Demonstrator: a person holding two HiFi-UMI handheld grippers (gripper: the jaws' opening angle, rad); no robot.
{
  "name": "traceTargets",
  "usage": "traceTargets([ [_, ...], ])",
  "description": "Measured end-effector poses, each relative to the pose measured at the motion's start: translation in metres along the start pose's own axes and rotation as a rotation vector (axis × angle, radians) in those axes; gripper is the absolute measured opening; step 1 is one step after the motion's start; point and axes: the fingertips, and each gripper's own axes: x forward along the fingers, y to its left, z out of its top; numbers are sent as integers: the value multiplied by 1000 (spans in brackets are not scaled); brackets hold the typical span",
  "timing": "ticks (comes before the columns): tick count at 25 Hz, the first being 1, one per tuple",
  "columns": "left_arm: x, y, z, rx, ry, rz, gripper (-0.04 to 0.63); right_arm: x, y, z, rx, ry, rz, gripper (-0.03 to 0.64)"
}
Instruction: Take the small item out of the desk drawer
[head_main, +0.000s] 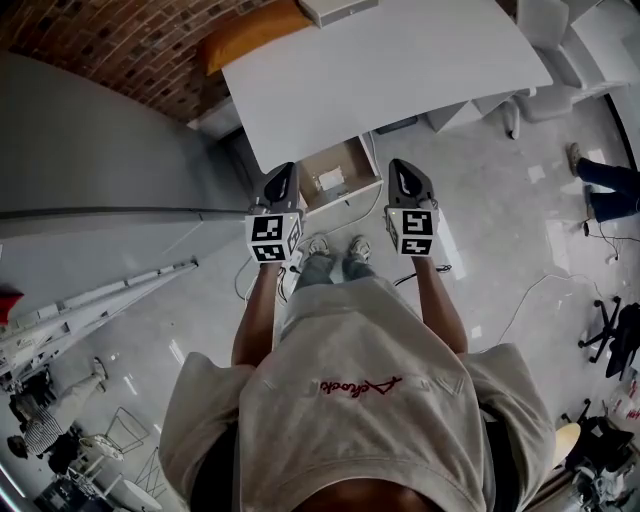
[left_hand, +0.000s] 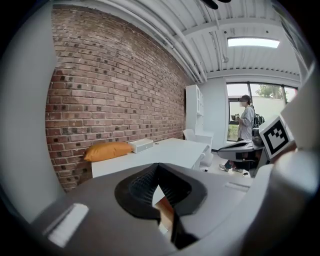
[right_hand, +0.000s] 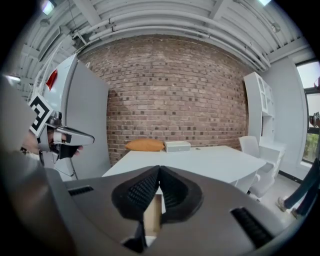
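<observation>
The desk drawer (head_main: 340, 170) stands pulled out under the white desk (head_main: 400, 70), showing its brown inside. A small white item (head_main: 330, 180) lies in it. I stand in front of the drawer, holding both grippers at waist height above the floor. My left gripper (head_main: 284, 172) hangs over the drawer's left edge, its jaws shut and empty (left_hand: 159, 167). My right gripper (head_main: 400, 168) is just right of the drawer, also shut with nothing held (right_hand: 160, 170). Neither gripper touches the drawer or the item.
An orange cushion (head_main: 250, 35) and a white box (head_main: 335, 8) lie on the desk's far side by the brick wall. A grey partition (head_main: 90, 150) stands at left. White chairs (head_main: 520, 110) and another person's legs (head_main: 605, 185) are at right. Cables (head_main: 530, 290) run over the floor.
</observation>
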Motion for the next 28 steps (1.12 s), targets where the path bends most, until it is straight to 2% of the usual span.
traceTargets([
  [13, 30, 20, -29, -1, 50, -123, 8, 25, 15, -22, 12, 61, -75, 11],
  [21, 36, 21, -47, -12, 84, -165, 9, 30, 23, -40, 30, 95, -90, 12],
  [28, 28, 14, -85, -47, 152, -177, 8, 30, 34, -77, 63, 157, -76, 11],
])
